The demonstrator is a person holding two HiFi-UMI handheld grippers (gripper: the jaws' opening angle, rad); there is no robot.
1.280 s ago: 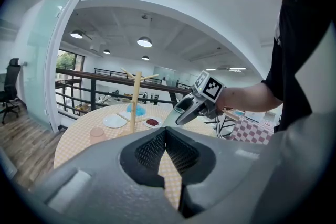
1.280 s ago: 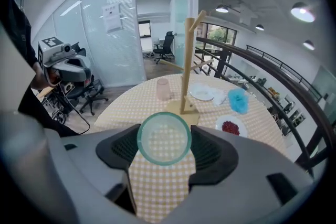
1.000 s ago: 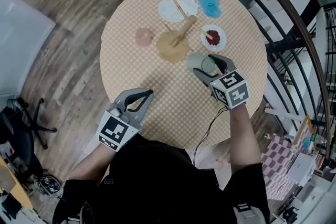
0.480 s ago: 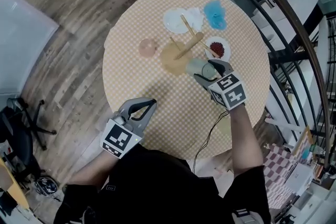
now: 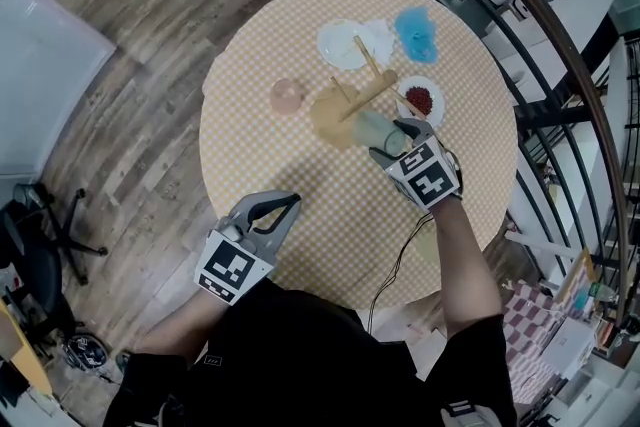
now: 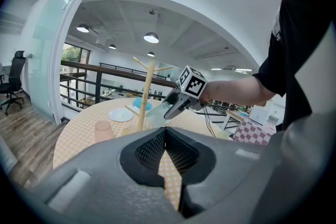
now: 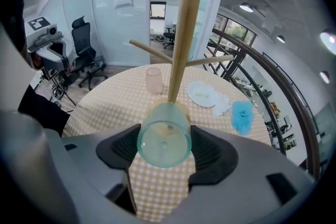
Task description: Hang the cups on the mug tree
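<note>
The right gripper (image 7: 164, 151) is squeezing the green cup (image 7: 164, 139); the mug tree (image 7: 181, 34) is standing just above it in the frame; the left gripper (image 6: 166, 150) is resting closed, empty.

The pale wooden mug tree (image 7: 181, 34) runs off the top edge of the right gripper view, and the translucent pale green cup (image 7: 164, 136) covers its base there. In the head view the red contents of the small white plate (image 5: 437, 105) are too small to identify, as is the crumpled blue item (image 5: 416, 33).
</note>
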